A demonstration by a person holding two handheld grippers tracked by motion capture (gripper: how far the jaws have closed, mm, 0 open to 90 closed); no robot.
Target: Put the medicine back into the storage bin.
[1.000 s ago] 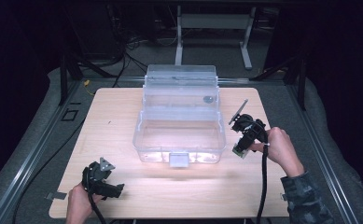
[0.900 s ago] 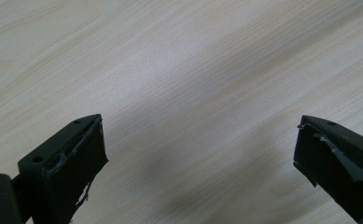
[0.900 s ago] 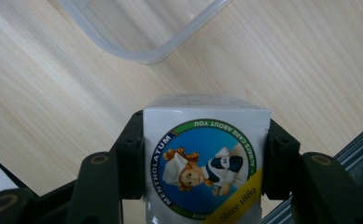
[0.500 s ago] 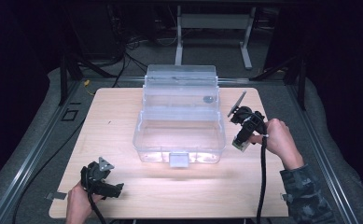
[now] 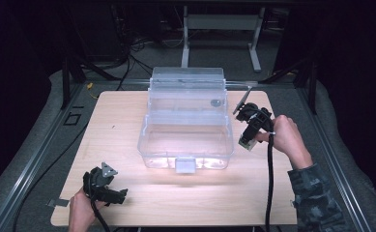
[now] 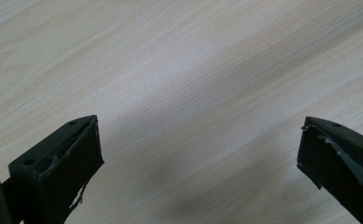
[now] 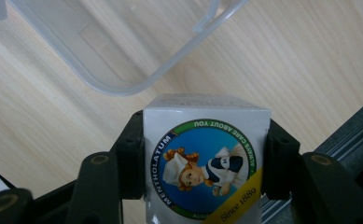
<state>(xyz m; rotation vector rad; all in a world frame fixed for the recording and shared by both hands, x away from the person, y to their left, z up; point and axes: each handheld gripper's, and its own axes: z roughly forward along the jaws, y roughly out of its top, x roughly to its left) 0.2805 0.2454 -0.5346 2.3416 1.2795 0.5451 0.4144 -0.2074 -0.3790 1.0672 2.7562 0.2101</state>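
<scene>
A wooden table [image 5: 127, 125] is being lit from above; grey padding [image 5: 40, 130] is lying around it. At twelve o'clock, a white metal stand [image 5: 219, 29] and cables [image 5: 142, 46] are being shadowed.

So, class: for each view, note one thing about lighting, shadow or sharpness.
High view: dark surroundings, glare on the table before the clear box. Left gripper view: soft shadow between the fingers. Right gripper view: the Mentholatum box label is sharp.

Left gripper [image 5: 120, 194] rested low by the table's near edge, jaws wide apart; right gripper [image 5: 246, 141] hung raised, jaws clamped.
</scene>
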